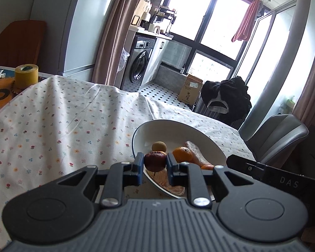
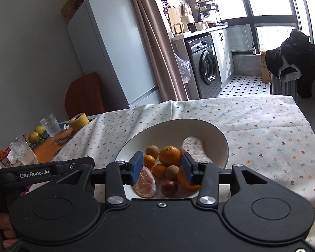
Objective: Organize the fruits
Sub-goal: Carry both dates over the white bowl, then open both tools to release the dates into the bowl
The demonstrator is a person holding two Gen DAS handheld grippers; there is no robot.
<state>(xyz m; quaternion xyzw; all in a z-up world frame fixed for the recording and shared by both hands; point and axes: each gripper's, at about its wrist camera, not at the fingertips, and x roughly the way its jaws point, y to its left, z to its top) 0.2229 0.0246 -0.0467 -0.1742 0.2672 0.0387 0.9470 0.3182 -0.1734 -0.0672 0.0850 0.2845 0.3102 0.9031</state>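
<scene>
a: fruits first — my left gripper is closed on a dark red fruit, pads squeezing it from both sides, held just above the near rim of the white bowl.

b: and your right?

a: the right gripper is spread wide and holds nothing, hovering over the near side of the bowl. below it sit the big orange, smaller oranges, two brown round fruits, a small red one and two wrapped pieces.

b: what worries you?

a: the red fruit is round and smooth, gripped across its middle. if i loosen too high, i'd expect it to bounce off the pile, or roll over the rim onto the tablecloth. and the bowl sits close to the table's near edge, so a runaway could go to the floor.

b: anything else?

a: both grippers crowd the same side of the bowl. i could knock the rim or clip one tool with the other.
</scene>
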